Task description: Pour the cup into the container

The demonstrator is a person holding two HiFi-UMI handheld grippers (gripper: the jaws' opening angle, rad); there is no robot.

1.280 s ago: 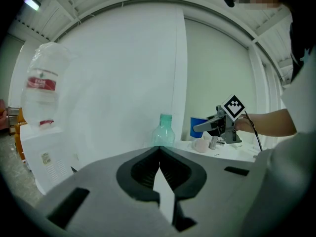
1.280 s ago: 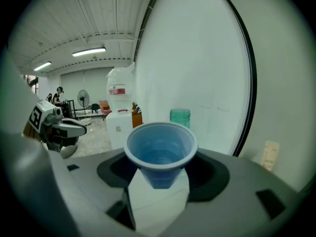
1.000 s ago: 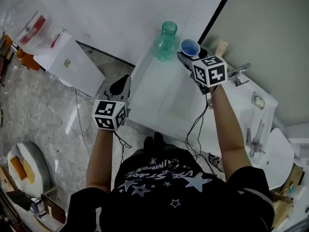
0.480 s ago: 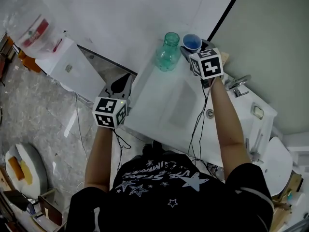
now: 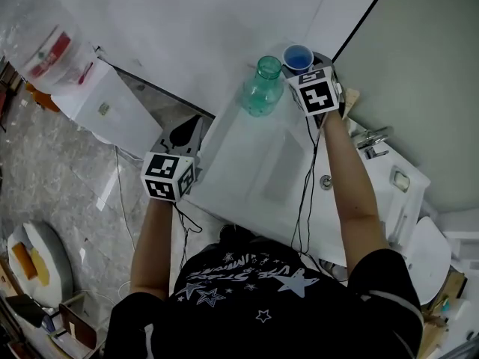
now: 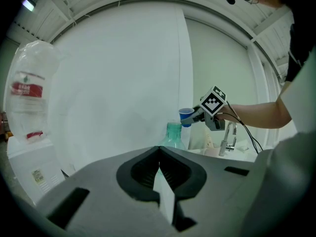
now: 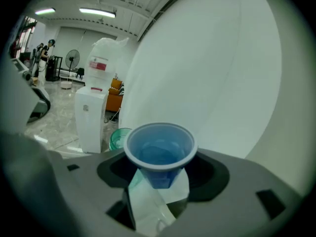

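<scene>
Since the earlier frame your right hand-held gripper has carried the blue cup toward the top of the head view. The cup was right of & below the green bottle mouth; it's now just right of the mouth & a bit higher in frame, not touching it. Jaws are pinching the cup low on its wall. In the right gripper view the cup sits upright between them w/ liquid showing inside, and the bottle's rim peeks out lower left of it.

The left gripper view has the cup hanging above the bottle top, slightly to the right. The bottle stands on the white desk near its upper-left corner, w/ the tap off to the right.

Your left hand-held gripper sits about where it was, left of center in frame by the desk's left edge. Its jaws are pressed together w/ nothing in them. A water dispenser stands upper left.
</scene>
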